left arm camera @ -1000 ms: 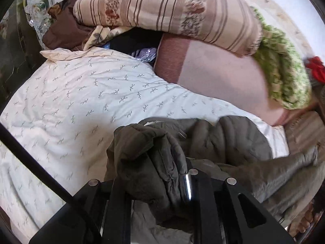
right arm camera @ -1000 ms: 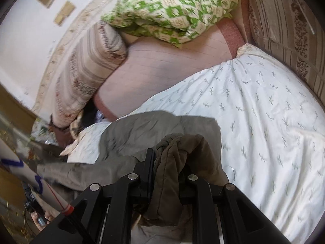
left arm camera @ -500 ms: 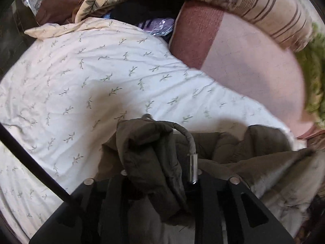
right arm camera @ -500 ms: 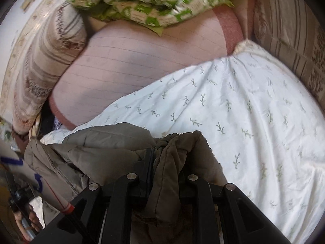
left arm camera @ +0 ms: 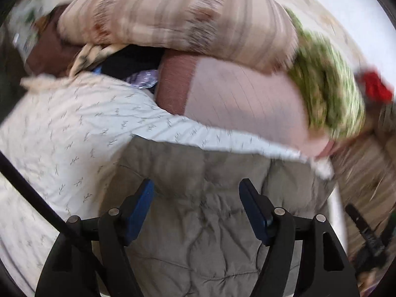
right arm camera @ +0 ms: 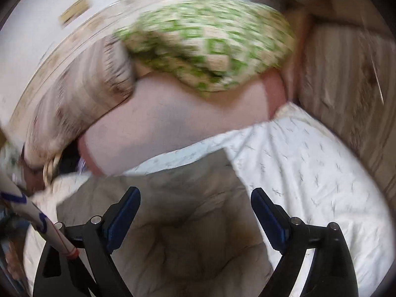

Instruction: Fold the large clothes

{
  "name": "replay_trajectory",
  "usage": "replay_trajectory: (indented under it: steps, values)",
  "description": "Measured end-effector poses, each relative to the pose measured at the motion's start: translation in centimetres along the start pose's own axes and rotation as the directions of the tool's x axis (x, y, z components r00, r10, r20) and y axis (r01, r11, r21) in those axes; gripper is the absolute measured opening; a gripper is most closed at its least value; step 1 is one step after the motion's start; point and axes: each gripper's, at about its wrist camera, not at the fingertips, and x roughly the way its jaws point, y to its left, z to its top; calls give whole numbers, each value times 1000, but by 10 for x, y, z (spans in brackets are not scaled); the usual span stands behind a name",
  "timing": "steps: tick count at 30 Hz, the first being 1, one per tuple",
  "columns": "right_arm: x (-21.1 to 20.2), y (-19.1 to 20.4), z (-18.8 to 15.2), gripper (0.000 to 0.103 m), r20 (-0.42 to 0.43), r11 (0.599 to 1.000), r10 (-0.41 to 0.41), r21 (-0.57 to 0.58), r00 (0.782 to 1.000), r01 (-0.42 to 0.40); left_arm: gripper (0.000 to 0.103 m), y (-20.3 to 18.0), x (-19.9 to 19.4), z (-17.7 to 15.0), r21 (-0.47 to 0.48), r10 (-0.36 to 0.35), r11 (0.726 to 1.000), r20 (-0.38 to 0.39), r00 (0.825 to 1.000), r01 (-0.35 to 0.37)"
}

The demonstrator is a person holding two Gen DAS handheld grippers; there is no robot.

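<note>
An olive-grey quilted jacket [left arm camera: 210,198] lies spread flat on the white leaf-print bed sheet [left arm camera: 74,128]. My left gripper [left arm camera: 196,193] hovers just above it, jaws opening, blue pads apart with nothing pinched between them. In the right wrist view the same jacket [right arm camera: 193,235] lies below my right gripper [right arm camera: 195,203], whose jaws are also opening wide and hold nothing. Both frames are blurred by motion.
Bedding is piled at the back: a striped beige quilt [left arm camera: 178,17], a pink blanket [left arm camera: 242,99] and a green patterned quilt [left arm camera: 329,94]. Dark clothes [left arm camera: 128,59] sit at the back left. A striped cushion [right arm camera: 346,79] borders the bed on the right. A white pole with blue marks [right arm camera: 37,215] stands left.
Both grippers were shut on bunched jacket fabric; both have let go and opened. The jacket now lies flat on the sheet, and both grippers have drawn back from it.
</note>
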Motion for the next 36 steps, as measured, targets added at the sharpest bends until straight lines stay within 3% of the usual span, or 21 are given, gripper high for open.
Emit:
replay_trajectory:
  steps: [3, 5, 8, 13, 20, 30, 32, 36]
  values:
    - [12, 39, -19, 94, -78, 990, 30, -134, 996, -40, 70, -43, 32, -19, 114, 32, 993, -48, 998, -26]
    - [31, 61, -33, 94, -118, 976, 0, -216, 993, -25, 70, -65, 61, -26, 186, 78, 981, -71, 994, -64]
    - [67, 75, -44, 93, -141, 962, -70, -271, 988, 29, 71, -74, 101, -30, 209, 156, 969, -87, 984, -135]
    - [117, 59, -44, 93, -169, 958, -164, -264, 972, 116, 79, -75, 138, -14, 198, 155, 971, -83, 984, -136]
    - [165, 33, -22, 101, -213, 983, -123, -160, 969, 89, 86, -72, 174, 9, 183, 168, 971, -79, 983, -151]
    - [190, 31, -16, 103, -223, 987, -104, -141, 969, 73, 91, -63, 178, 19, 133, 153, 982, -115, 982, -137]
    - [189, 32, -14, 103, -232, 987, -108, -142, 967, 76, 91, -57, 159, 24, 89, 114, 991, -132, 985, -103]
    - [165, 39, -3, 101, -217, 981, -142, -162, 966, 107, 91, -43, 102, 26, 57, 70, 996, -66, 995, -66]
